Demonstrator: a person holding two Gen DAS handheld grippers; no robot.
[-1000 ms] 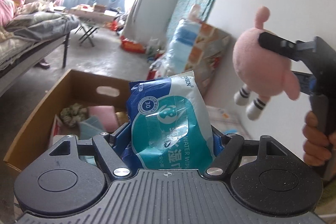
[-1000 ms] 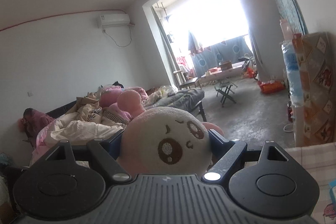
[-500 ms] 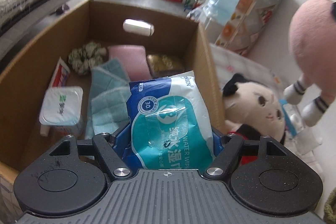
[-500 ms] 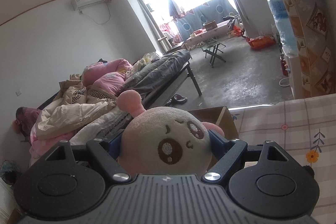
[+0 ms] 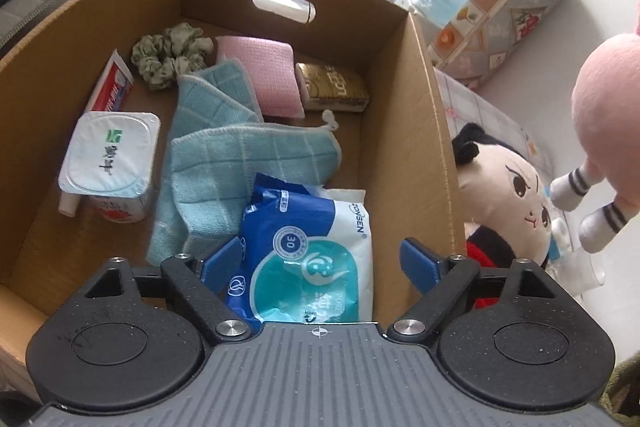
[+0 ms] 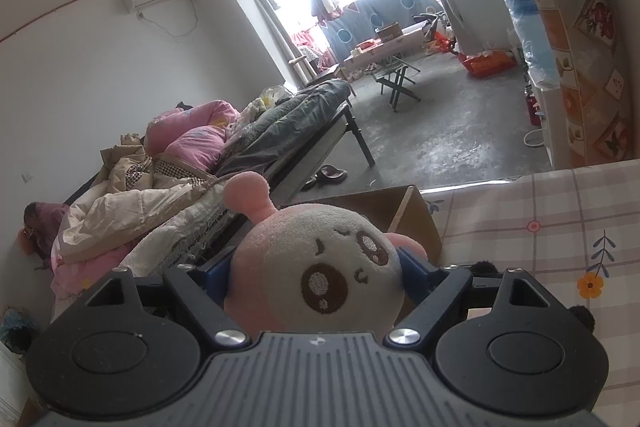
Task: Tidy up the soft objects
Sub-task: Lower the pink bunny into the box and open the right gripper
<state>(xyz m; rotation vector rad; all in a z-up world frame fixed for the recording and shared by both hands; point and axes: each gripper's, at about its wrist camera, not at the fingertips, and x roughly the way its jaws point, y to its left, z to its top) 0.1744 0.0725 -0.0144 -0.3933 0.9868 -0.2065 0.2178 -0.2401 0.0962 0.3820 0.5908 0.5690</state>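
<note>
Wet-wipes pack (image 5: 308, 251): left gripper (image 5: 320, 259) fingers opening, pack freed into cardboard box (image 5: 424, 131); withdraw straight; right gripper (image 6: 316, 267) clamps pink plush (image 6: 316, 267), box next.

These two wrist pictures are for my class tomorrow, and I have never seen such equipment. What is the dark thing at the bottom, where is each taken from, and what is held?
A person carries a two-fingered grabbing tool in each hand; a camera on each looks along its fingers. The left gripper is opening over a cardboard box, with the wipes pack between its fingers and no longer pressed. The box holds a blue cloth, scrunchie and yoghurt cup. The right gripper squeezes a pink plush toy. A doll lies beside the box.
</note>
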